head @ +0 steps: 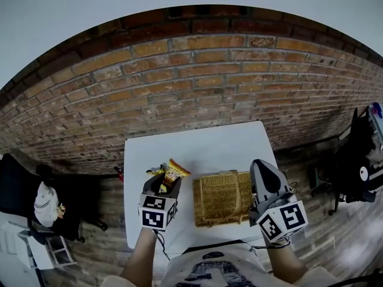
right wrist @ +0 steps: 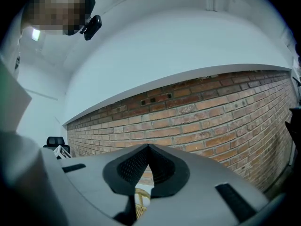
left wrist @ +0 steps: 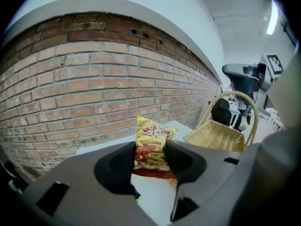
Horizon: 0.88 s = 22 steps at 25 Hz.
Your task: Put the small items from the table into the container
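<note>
A yellow-orange snack bag (head: 176,171) hangs above the white table (head: 197,148), held upright by my left gripper (head: 169,183), which is shut on its lower half. In the left gripper view the snack bag (left wrist: 151,142) sits pinched between the dark pads of the left gripper (left wrist: 150,155). The wicker basket (head: 222,198) with an arched handle stands just right of the bag, and in the left gripper view the basket (left wrist: 220,135) is ahead to the right. My right gripper (head: 262,165) hovers at the basket's right edge, shut with nothing in it (right wrist: 147,148).
Another small yellowish item (head: 155,172) lies on the table by the left gripper. A brick wall (head: 197,82) runs behind the table. A dark chair with a white cap (head: 45,203) stands at the left. A black office chair (head: 359,166) stands at the right.
</note>
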Each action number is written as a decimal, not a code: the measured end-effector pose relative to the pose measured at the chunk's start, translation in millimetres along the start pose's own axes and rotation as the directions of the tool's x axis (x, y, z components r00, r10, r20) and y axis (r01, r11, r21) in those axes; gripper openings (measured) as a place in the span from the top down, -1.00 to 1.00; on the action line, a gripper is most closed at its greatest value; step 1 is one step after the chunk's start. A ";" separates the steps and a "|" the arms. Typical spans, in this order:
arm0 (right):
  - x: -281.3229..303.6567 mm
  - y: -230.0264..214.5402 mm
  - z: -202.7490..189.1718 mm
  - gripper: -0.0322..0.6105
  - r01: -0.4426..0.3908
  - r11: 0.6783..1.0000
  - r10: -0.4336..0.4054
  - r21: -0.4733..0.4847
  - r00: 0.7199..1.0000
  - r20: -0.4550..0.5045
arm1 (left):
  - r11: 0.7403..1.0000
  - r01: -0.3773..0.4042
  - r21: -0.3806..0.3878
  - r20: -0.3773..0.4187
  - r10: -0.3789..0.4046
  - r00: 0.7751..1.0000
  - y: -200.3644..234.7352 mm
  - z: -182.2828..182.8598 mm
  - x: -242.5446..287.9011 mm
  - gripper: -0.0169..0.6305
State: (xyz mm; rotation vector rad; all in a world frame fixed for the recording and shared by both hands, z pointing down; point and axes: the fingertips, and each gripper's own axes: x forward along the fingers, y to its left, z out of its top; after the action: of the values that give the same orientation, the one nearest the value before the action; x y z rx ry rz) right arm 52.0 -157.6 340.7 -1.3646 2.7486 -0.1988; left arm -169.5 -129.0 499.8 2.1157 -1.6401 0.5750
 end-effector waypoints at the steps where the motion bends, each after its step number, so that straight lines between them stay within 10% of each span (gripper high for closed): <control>1: -1.4 3.0 0.8 0.84 -0.005 1.000 0.005 0.000 1.000 0.000 | 1.000 -0.005 0.004 0.016 0.005 1.000 -2.8 6.5 -8.1 0.22; 22: -15.0 31.7 16.4 0.84 -0.046 0.999 0.046 -0.017 0.999 0.025 | 1.000 0.010 0.025 0.243 -0.015 0.970 -57.1 87.6 -105.1 0.22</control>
State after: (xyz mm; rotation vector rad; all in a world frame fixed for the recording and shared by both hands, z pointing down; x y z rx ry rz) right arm 38.0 -128.1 319.9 -1.2965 2.7633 -0.1557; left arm -131.2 -78.8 365.6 2.2875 -1.7529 0.3430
